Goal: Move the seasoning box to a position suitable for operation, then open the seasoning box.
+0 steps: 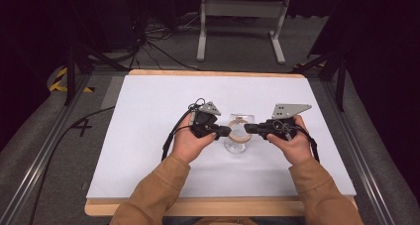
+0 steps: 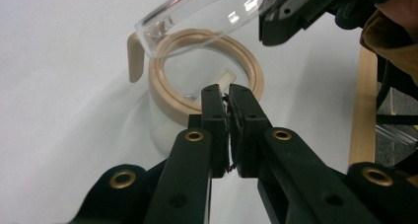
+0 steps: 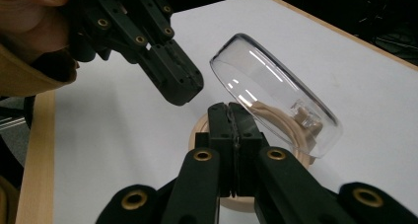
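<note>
**Jar lid raised on one side, not yet clear of the jar**

Going left to right, I see my left gripper [image 1: 225,131] at the near-left side of the glass jar [image 1: 236,144], which stands around the middle of the white counter [image 1: 148,150]. Its jaws stand almost together, only a thin slit between the pads. They sit over the jar's tan rim ring [image 2: 167,103], but I cannot tell whether they pinch it.

The clear lid [image 3: 276,93] is tilted steeply above the tan ring, one edge high, the other low near the ring. A tan tab [image 2: 133,56] hangs off the ring's far side.

My right gripper [image 1: 249,128] meets the jar from the other side, jaws fully closed. They sit right against the lid's lower edge, though I cannot tell whether they hold it.

My judgement: opening is partly done. The seal appears broken and the lid lifted at an angle. Still to do: bringing the lid fully away and setting it on the counter.
</note>
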